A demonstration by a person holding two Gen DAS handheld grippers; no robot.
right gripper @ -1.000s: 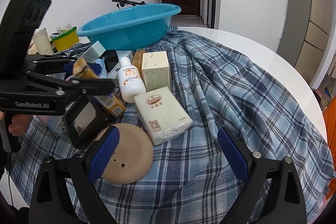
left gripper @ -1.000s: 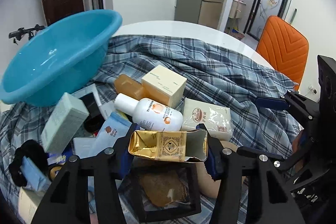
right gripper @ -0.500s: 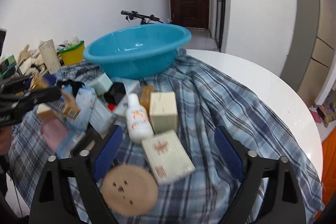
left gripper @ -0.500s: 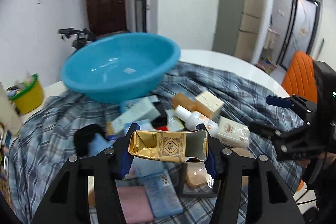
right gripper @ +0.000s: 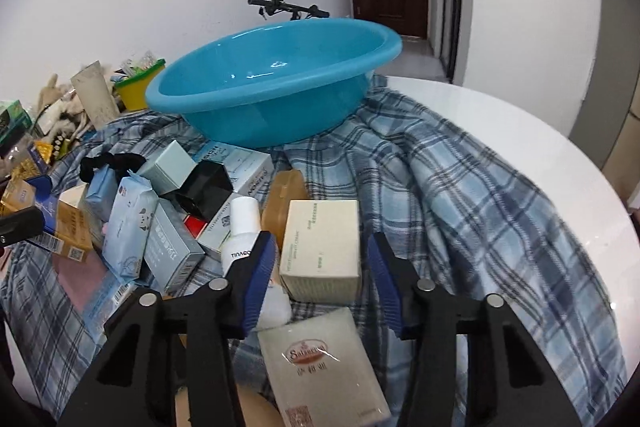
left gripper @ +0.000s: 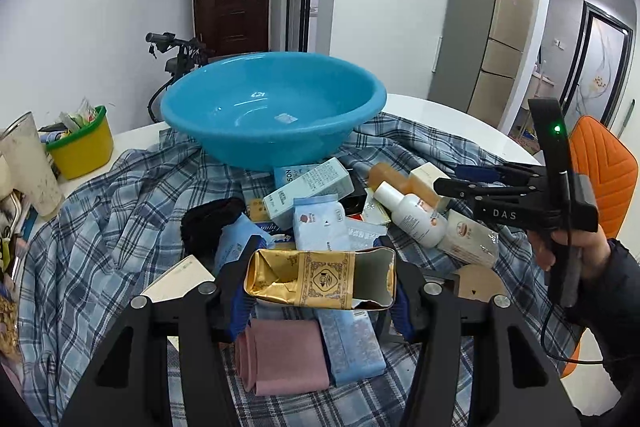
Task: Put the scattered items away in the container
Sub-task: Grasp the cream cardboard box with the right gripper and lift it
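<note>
Scattered items [left gripper: 316, 223] lie heaped on a plaid cloth [right gripper: 460, 207] near the person, short of the blue basin [left gripper: 276, 107], and none of them is inside it.

Nearest in the left wrist view, the left gripper [left gripper: 320, 285] is clamped on a gold carton [left gripper: 300, 277], its 2 blue pads pressed on the carton's ends, and the carton is lifted clear of the heap. Below it lie a folded pink cloth [left gripper: 284, 359] and a pale blue pack.

Nearest in the right wrist view lies a wrapped tissue pack [right gripper: 324, 359]. Just beyond it the right gripper [right gripper: 322, 267] has a cream box [right gripper: 320, 247] between its jaws. The jaws are closing, and the pads sit against the box's left and right sides. A white bottle [right gripper: 244, 227] lies just left of the box, with an amber bottle [right gripper: 286, 195] behind it. Further left are a black box [right gripper: 206, 189] and several pale blue cartons.

A hand [left gripper: 560, 247] grips the right gripper's handle at the right.

The basin stands upright on the far part of the cloth, empty. A yellow tub [left gripper: 80, 147] sits to its left on the white table [right gripper: 540, 147].
</note>
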